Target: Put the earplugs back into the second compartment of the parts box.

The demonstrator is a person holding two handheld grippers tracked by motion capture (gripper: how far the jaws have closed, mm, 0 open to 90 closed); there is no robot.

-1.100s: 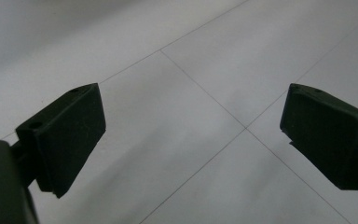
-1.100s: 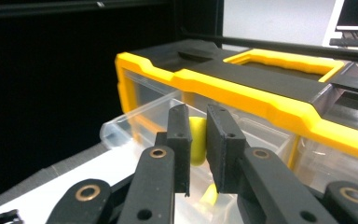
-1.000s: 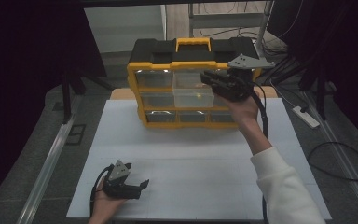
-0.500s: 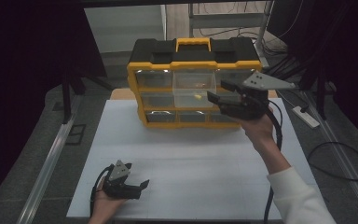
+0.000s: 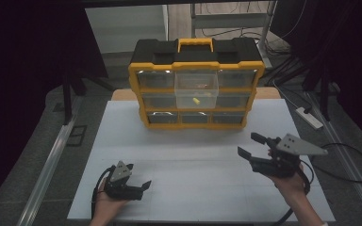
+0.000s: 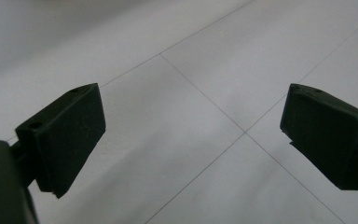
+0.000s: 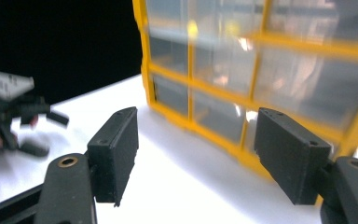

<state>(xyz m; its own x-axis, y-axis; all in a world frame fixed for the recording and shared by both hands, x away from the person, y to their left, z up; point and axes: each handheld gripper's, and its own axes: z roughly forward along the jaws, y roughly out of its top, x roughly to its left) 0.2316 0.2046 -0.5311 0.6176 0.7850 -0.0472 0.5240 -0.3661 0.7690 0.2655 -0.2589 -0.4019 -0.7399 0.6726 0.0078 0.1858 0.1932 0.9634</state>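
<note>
A yellow and black organizer box (image 5: pixel 196 61) with clear drawers stands at the back of the white table (image 5: pixel 193 160). Its upper middle drawer (image 5: pixel 185 94) is pulled out, with a small yellow piece (image 5: pixel 196 100) inside. My right gripper (image 5: pixel 251 145) hovers at the near right, well apart from the box. Its jaws have just been opening and have nothing between them. In the right gripper view the right gripper (image 7: pixel 196 154) faces the lower drawers (image 7: pixel 214 116). My left gripper (image 5: pixel 139 176) rests open at the near left; in its own view the left gripper (image 6: pixel 191 135) frames bare table.
The table's near edge runs just below both hands. A power strip (image 5: pixel 311 117) and cables lie on the floor to the right. The left gripper (image 7: pixel 18 121) shows blurred at the left of the right gripper view.
My right gripper has come away from the box's upper middle drawer, moving back and down to the near right with its jaws opening. The drawer now stands pulled out. The left gripper has stayed put.
</note>
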